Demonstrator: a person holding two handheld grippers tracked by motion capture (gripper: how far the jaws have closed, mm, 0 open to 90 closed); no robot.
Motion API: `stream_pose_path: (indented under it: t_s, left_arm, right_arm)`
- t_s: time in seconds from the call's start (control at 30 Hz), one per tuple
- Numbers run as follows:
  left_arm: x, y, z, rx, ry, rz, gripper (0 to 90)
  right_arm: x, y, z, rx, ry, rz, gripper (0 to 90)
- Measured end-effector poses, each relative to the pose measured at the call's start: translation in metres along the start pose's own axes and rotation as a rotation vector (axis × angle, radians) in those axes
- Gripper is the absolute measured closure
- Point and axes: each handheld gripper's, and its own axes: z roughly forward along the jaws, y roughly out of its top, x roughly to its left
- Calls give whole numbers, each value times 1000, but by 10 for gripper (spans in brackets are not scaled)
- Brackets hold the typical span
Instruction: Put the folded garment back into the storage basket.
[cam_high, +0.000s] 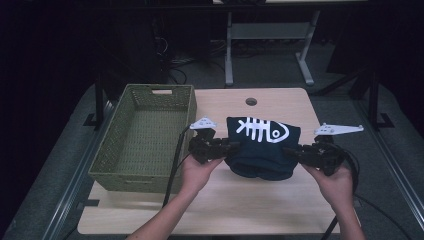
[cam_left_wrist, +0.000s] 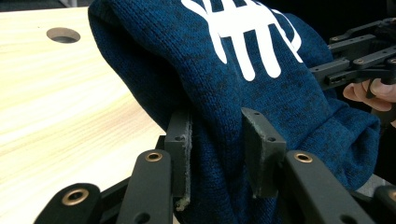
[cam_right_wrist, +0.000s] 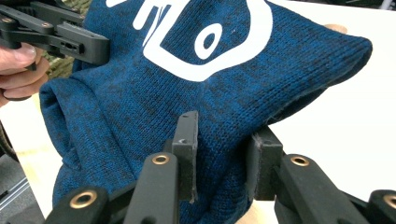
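High view | left gripper (cam_high: 231, 148) and right gripper (cam_high: 290, 150) each pinching folded blue sweater (cam_high: 262, 150) by opposite sides | lifted off table (cam_high: 225, 205), likely bound for basket (cam_high: 145, 135)

Dark blue knit garment (cam_high: 260, 150), white fishbone print facing up, bunched and folded, hanging between my claws above the table's middle, sagging at its lower edge.

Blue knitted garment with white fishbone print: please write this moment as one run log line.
object: blue knitted garment with white fishbone print | left tongs: shut on it | right tongs: shut on it | state: held between both, above wooden table
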Motion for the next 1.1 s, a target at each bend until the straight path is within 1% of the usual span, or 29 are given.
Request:
stream_pose_path:
  t_s: [0.2,0.33,0.5,0.97,1.1]
  left_arm:
    - [4,3,-10,-18,0,-12,657]
    - [7,4,-16,-25,0,-21,657]
    - [10,7,-24,-36,4,-22,657]
    - [22,11,-49,-73,6,-54,657]
    - [26,12,-57,-79,17,-53,657]
  right_arm:
    - [5,8,1,-13,13,-14,688]
    - [8,13,3,-19,32,-17,687]
    - [12,19,6,-33,52,-19,687]
    - [28,38,14,-52,96,-49,682]
    - [32,42,17,-54,115,-47,680]
